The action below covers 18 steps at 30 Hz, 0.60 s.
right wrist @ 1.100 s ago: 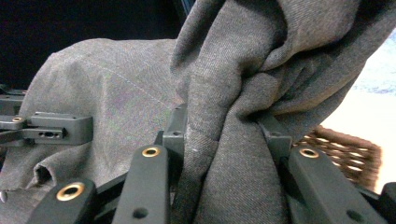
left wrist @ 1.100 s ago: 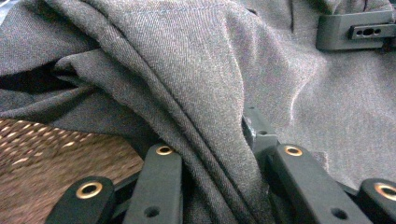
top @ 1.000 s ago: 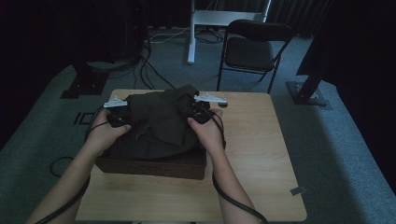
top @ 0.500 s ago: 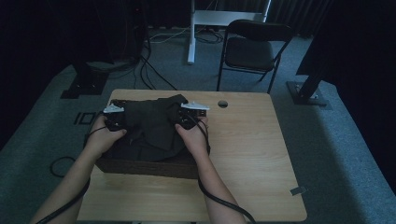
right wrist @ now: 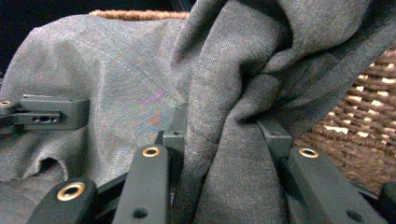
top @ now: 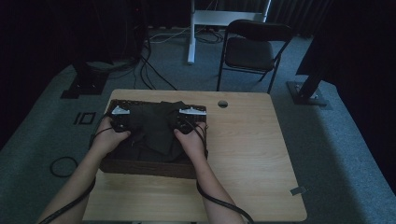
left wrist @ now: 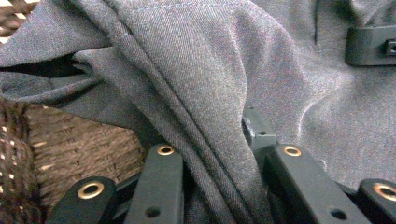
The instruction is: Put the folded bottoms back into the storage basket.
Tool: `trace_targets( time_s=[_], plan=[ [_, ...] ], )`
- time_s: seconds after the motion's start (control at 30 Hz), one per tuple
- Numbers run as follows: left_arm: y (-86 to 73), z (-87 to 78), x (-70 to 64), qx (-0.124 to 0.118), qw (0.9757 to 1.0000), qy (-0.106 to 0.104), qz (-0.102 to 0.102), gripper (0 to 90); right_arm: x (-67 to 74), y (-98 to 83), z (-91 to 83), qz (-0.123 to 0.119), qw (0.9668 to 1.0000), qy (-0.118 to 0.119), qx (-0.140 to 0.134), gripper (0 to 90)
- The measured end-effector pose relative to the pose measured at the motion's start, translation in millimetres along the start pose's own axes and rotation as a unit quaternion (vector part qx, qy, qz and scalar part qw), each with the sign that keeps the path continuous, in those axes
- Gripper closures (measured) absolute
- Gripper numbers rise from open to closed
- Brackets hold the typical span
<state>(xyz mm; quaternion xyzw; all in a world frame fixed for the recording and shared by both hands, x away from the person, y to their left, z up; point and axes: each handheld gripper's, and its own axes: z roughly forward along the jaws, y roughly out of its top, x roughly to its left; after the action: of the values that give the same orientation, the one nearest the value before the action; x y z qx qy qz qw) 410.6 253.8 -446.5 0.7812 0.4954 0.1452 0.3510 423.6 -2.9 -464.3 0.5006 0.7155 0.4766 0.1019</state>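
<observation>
Now left gripper (top: 120, 122) pinches fold of dark grey cloth (top: 156, 128). Right gripper (top: 183, 124) pinches other fold. Cloth sits in brown woven basket (top: 149, 167) on wooden bench (top: 252, 154). Folding chair (top: 252, 49) stands far behind.

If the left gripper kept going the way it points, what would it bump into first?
The left gripper is already clamped on the dark garment; straight on lies more of that cloth, probably with the other gripper's jaw beyond, though depth is unclear.
</observation>
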Motion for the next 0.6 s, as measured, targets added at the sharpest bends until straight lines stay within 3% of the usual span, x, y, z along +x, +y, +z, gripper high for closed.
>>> trace_targets(
  time_s=[0.2, 0.33, 0.5, 0.6],
  plan=[
    [-7.8, 17.2, 5.1, 0.025, 0.9996, -0.006, -0.005, 73.8, -5.4, -9.7, 10.1, 0.012, 0.9994, -0.004, 0.031, 63.8],
    [-11.3, 25.4, 5.7, 0.035, 0.9993, -0.008, -0.006, 73.6, -5.5, -11.3, 15.1, 0.009, 0.9986, -0.02, 0.048, 63.5],
    [-17.9, 32.6, 4.5, 0.037, 0.9992, -0.014, -0.002, 72.9, -7.9, -16.0, 19.0, 0.002, 0.9973, -0.037, 0.064, 62.6],
    [-21.5, 34.6, 4.7, 0.033, 0.9993, -0.018, -0.004, 72.3, -6.8, -17.1, 20.3, -0.016, 0.9965, -0.05, 0.064, 60.4]
  ],
)
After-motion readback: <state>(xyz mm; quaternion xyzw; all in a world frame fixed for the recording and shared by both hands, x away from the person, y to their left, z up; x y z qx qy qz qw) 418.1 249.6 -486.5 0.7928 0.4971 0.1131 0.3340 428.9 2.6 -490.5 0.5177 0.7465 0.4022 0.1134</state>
